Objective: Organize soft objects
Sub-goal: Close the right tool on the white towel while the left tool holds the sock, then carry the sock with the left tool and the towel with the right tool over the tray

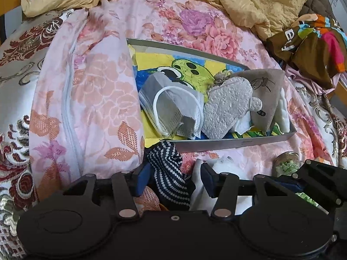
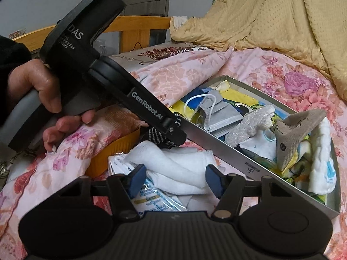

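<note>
A shallow metal tin [image 1: 238,144] [image 2: 216,143] lies on the floral bedcover. In it are grey face masks [image 1: 173,99] [image 2: 219,112], a grey heart-shaped pad [image 1: 225,108] [image 2: 249,125] and a tan triangular pouch [image 1: 266,86] [image 2: 297,130]. My left gripper [image 1: 174,179] [image 2: 173,132] sits just in front of the tin, shut on a bunched dark sock with white dots [image 1: 169,173] [image 2: 156,136]. My right gripper [image 2: 173,181] is open around a rolled white cloth [image 2: 177,166] [image 1: 225,164], its pads close beside the cloth on either side.
Under the white cloth lies a printed plastic packet [image 2: 151,197], with a yellow bowl [image 2: 112,156] to its left. A jar of green bits [image 1: 286,162] stands near the tin. A yellow quilt [image 1: 249,0] [image 2: 271,17] is heaped behind, and brown patterned clothing [image 1: 310,43] lies at the right.
</note>
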A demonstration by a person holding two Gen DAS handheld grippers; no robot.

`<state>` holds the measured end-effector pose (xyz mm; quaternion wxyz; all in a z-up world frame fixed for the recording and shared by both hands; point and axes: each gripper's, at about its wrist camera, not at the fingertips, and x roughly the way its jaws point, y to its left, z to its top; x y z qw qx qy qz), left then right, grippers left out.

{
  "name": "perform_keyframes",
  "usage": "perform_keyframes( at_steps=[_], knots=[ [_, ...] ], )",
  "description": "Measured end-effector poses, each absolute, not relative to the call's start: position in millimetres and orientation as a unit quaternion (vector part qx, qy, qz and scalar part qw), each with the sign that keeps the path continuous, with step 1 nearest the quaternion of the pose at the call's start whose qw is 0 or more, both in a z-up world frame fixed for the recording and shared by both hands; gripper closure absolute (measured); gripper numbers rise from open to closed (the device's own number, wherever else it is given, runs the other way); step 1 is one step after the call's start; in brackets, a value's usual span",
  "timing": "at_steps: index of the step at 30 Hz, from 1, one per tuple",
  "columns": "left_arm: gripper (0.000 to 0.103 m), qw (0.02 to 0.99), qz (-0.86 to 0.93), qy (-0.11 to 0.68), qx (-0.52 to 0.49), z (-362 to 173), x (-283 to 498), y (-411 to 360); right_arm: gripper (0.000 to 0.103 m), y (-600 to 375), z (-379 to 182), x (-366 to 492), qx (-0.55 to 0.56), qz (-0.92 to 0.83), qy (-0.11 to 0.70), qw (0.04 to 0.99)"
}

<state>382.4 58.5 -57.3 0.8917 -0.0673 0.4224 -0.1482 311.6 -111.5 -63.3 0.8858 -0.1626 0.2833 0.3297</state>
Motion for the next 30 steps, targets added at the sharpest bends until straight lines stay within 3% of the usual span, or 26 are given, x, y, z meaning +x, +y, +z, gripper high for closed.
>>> perform_keyframes(
  at_steps=[2, 5, 9, 12, 16, 30],
  knots=[
    [0.054, 0.892, -0.146, 0.422, -0.066, -58.2, 383.1, 57.8, 0.042, -110.5, -63.9, 312.5, -0.159, 0.330, 0.284, 0.886],
    [0.070, 0.893, -0.131, 0.424, -0.071, -59.5, 384.7, 60.5, 0.049, -111.4, -64.5, 314.2, -0.149, 0.332, 0.288, 0.886],
    [0.084, 0.894, -0.118, 0.421, -0.094, -59.8, 384.6, 68.6, 0.068, -113.3, -65.0, 315.0, -0.139, 0.330, 0.292, 0.887],
    [0.092, 0.897, -0.112, 0.416, -0.096, -58.4, 381.5, 70.5, 0.081, -113.7, -65.4, 315.4, -0.135, 0.332, 0.292, 0.887],
    [0.095, 0.900, -0.105, 0.409, -0.105, -53.4, 375.9, 72.1, 0.093, -116.9, -64.1, 314.5, -0.125, 0.330, 0.289, 0.890],
    [0.098, 0.922, -0.090, 0.363, -0.102, -6.4, 347.6, 58.9, 0.097, -148.5, -29.7, 309.6, -0.064, 0.307, 0.248, 0.917]
  ],
)
